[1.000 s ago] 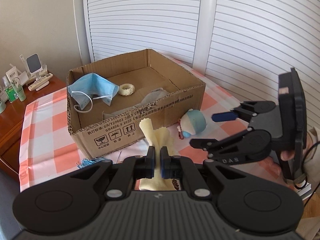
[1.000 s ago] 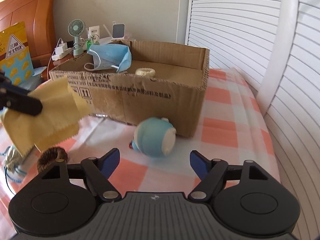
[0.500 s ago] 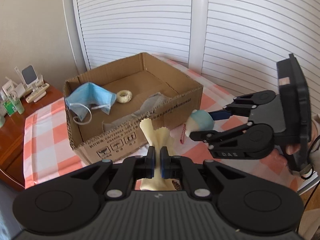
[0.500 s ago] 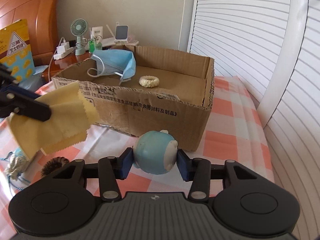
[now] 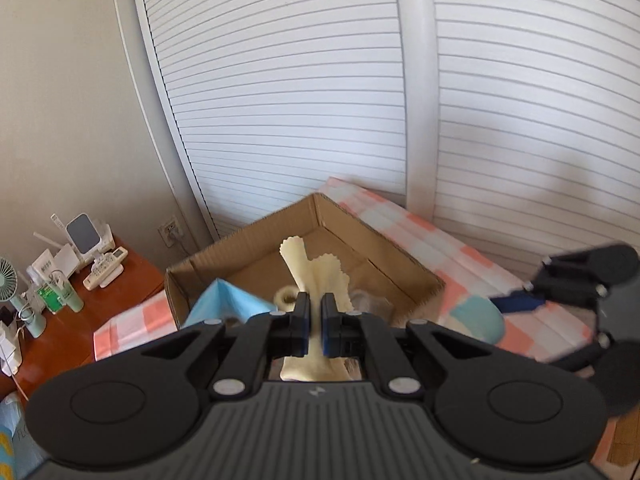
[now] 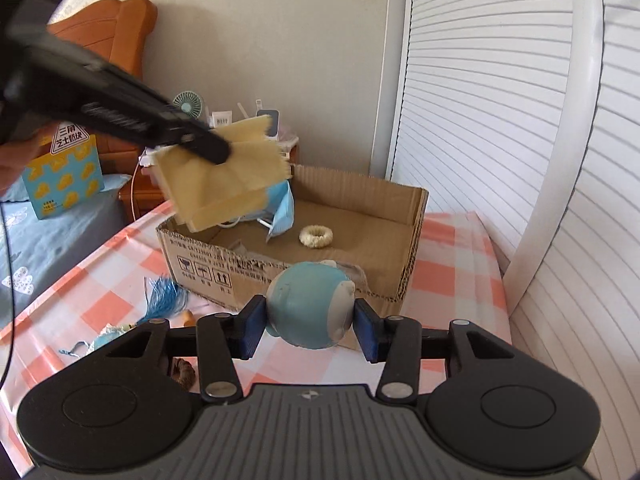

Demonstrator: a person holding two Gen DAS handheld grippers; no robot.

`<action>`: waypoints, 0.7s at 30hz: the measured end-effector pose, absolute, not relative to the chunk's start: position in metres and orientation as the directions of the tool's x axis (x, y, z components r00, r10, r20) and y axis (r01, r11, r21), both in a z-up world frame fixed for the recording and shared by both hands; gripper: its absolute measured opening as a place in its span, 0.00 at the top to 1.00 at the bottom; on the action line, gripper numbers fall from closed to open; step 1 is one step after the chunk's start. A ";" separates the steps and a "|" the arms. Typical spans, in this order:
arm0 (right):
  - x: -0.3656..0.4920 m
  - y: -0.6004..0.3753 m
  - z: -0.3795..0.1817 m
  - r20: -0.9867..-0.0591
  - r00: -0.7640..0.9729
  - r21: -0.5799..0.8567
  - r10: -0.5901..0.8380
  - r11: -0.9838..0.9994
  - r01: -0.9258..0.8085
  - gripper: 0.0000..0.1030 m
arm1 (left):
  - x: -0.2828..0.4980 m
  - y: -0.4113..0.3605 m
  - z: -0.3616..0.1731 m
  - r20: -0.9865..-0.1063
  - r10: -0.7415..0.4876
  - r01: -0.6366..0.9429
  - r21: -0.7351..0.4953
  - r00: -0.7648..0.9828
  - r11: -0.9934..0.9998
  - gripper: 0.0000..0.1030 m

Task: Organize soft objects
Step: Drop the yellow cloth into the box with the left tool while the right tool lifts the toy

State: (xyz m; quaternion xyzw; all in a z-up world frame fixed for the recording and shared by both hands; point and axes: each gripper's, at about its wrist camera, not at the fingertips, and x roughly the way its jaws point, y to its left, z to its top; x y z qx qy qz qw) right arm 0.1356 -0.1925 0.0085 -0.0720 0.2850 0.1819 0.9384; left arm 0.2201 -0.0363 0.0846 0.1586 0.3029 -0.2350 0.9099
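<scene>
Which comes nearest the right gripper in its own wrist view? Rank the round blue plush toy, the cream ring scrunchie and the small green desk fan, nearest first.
1. Round blue plush toy: clamped in the right gripper.
2. Cream ring scrunchie: beyond it, on the cardboard box floor.
3. Small green desk fan: farthest, upper left by the wall.

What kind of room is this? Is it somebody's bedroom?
Probably a bedroom. A wooden headboard stands by a bed with blue bedding, and a bedside cabinet holds a small fan and a remote.

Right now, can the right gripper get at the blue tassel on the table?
Probably not: the right gripper is shut on the toy, so nothing can pick up the tassel.
</scene>
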 end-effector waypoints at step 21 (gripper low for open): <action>0.166 -0.201 -0.002 -0.589 0.771 -0.034 0.241 0.946 -0.322 0.49 | 0.347 -0.082 0.053 -0.641 -0.299 0.465 0.102 0.707 0.880 0.14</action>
